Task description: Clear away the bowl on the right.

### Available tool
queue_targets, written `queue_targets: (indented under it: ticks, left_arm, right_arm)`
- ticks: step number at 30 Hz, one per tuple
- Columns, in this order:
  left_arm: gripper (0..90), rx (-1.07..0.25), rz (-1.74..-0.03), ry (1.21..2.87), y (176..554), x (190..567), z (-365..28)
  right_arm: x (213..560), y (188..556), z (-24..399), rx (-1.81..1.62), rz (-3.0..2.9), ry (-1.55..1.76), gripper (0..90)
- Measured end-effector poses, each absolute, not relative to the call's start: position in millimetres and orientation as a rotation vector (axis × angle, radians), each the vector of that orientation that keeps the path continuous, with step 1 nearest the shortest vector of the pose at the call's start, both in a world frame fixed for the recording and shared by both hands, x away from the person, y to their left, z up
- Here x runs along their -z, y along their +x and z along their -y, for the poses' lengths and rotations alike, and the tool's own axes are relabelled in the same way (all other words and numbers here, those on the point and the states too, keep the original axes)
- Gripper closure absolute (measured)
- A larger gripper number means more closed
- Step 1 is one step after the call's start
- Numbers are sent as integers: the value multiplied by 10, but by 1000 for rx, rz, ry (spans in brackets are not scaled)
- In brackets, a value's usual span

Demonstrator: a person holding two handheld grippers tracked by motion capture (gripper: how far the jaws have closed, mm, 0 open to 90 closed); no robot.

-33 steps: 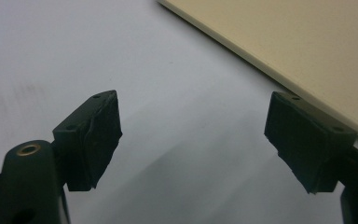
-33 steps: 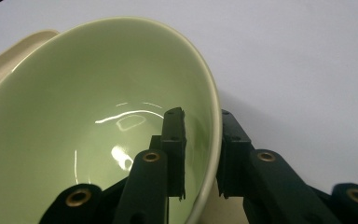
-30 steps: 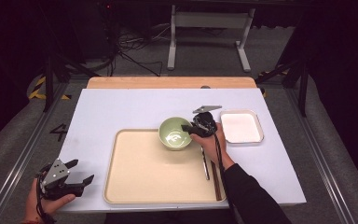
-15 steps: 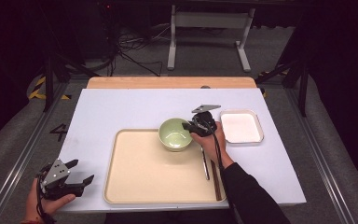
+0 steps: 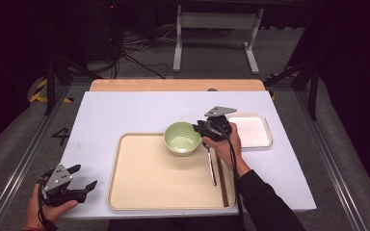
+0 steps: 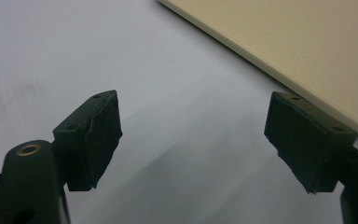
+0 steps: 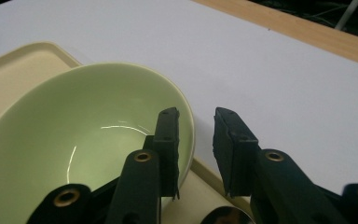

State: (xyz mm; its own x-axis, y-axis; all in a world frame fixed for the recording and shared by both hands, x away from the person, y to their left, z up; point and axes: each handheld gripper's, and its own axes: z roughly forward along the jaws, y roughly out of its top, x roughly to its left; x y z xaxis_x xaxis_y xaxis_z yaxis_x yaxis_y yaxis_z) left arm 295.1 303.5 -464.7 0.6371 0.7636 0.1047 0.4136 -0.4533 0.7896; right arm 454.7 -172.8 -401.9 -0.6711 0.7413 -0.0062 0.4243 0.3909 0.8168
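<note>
— Left hand [image 5: 48, 209]?
— At the near left, wrapped round the left gripper [image 5: 79, 184]; jaws spread wide, pointing right, nothing between.
— Right hand [image 5: 226, 144]?
— Reaching forward on a dark-sleeved forearm, carrying the right gripper [image 5: 198, 129]; grey plate uppermost, jaws aimed left.
— Jaw state?
— Narrow gap, just been opening; pads [image 7: 168, 140] pressing on nothing.

Floor [image 5: 135, 48]: grey, cables strewn beyond the desk's far edge
Frame [image 5: 215, 36]: pale metal stand on the floor
Light: dim room, desk [image 5: 139, 110] lit
</note>
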Motion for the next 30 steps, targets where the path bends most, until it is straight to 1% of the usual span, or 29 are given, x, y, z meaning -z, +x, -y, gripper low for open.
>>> queue_targets:
  ticks: [13,20,30]
  left_arm:
    - [198,-569,-922,2104,2949,4649,-3023]
    - [197,-586,-924,2098,2948,4638,-3040]
    - [197,-581,-927,2102,2954,4645,-3024]
  right_arm:
    - [3810,4344,2057,-1211,-2269,890,687]
    - [3745,4244,2215,-1178,-2280,834,652]
    - [3712,4172,2643,-1173,-2254,883,600]
